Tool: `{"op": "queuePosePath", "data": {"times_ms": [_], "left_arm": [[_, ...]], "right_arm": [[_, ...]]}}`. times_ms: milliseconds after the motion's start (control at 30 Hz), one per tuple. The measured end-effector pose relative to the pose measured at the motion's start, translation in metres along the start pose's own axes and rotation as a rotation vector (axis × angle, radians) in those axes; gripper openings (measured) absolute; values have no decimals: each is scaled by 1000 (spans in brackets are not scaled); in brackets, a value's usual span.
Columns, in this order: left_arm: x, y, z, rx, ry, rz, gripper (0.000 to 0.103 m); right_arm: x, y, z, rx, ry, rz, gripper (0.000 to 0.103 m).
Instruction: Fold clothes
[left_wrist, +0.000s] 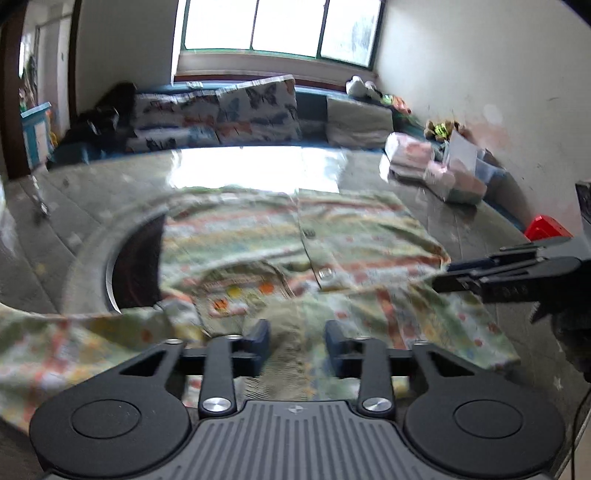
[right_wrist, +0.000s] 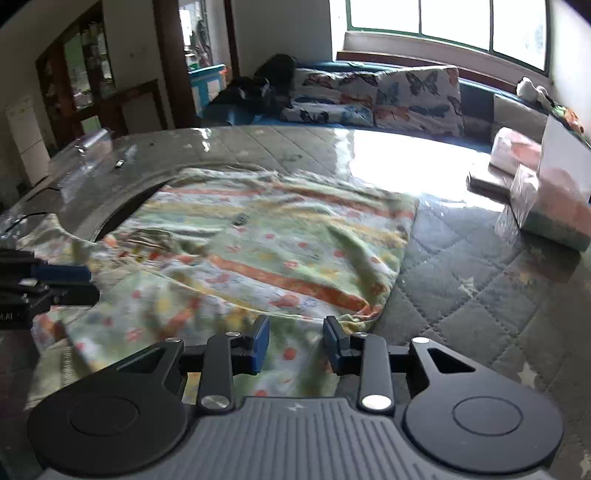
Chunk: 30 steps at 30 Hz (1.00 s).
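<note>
While the shirt lies spread on the table, I hold both grippers at its near edge, left gripper and right gripper, fingers parted, cloth between and beyond them.

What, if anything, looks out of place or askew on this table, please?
The shirt lies rumpled rather than flat, with creases across the front and its near right corner bunched up. One sleeve trails off to the left. Nothing looks spilled or damaged.
</note>
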<state>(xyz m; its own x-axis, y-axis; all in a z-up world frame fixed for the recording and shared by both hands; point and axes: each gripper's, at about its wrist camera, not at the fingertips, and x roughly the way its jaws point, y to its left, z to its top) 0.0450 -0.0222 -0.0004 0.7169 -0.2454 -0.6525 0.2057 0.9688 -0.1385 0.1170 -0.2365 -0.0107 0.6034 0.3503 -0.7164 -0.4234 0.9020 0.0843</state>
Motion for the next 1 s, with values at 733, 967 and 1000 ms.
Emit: {"op": "queuePosePath", "data": {"times_ms": [733, 967, 1000], "left_arm": [[-9, -4, -6, 34, -23, 7, 25], [-9, -9, -23, 48, 15, 7, 25], [-11, -7, -22, 37, 10, 5, 26]], "right_arm": [[-35, 52, -34, -156, 33, 111, 28], [-33, 66, -31, -204, 18, 125, 28], [-33, 68, -28, -209, 12, 127, 28]]}}
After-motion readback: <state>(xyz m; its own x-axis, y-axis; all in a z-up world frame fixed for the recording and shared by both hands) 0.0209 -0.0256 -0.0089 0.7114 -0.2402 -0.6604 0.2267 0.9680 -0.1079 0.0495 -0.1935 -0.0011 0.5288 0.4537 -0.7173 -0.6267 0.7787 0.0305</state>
